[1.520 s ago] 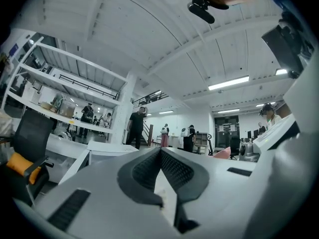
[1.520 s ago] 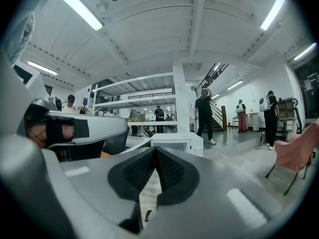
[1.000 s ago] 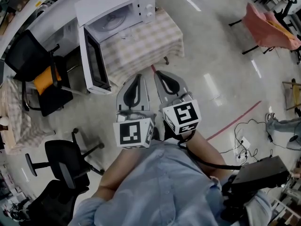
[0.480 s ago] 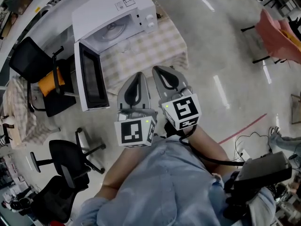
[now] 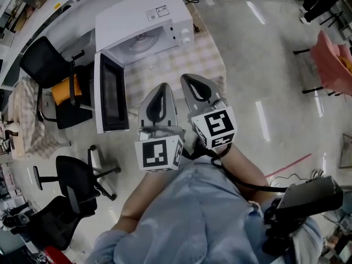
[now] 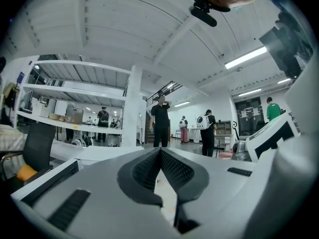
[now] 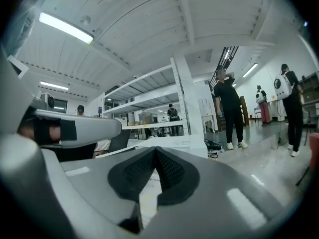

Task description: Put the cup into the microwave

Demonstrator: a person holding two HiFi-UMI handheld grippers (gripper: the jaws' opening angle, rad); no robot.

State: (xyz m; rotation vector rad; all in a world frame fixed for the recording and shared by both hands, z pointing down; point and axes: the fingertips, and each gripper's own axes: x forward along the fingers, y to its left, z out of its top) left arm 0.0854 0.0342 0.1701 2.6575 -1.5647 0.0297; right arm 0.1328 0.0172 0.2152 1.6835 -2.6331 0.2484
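The white microwave [image 5: 144, 16] stands on a table with a checked cloth [image 5: 184, 59]. Its door [image 5: 111, 99] hangs wide open to the left, and the glass turntable [image 5: 144, 40] shows inside. No cup shows in any view. My left gripper [image 5: 160, 88] and right gripper [image 5: 190, 79] are held level and side by side, with their tips over the table's near edge in front of the microwave. In the left gripper view the left gripper [image 6: 160, 150] has its jaws together with nothing between them. The right gripper [image 7: 155, 149] looks the same in its own view.
Black office chairs [image 5: 48, 70] [image 5: 74, 181] stand to the left of the open door, one with an orange cushion. A chair draped in red cloth [image 5: 334, 62] is at the far right. Several people [image 6: 160, 121] stand by shelving [image 7: 144, 108] across the room.
The person has walked closer to the table, and both shut grippers have gone forward together. Their tips now reach over the cloth's near edge. The microwave looks nearer and more centred.
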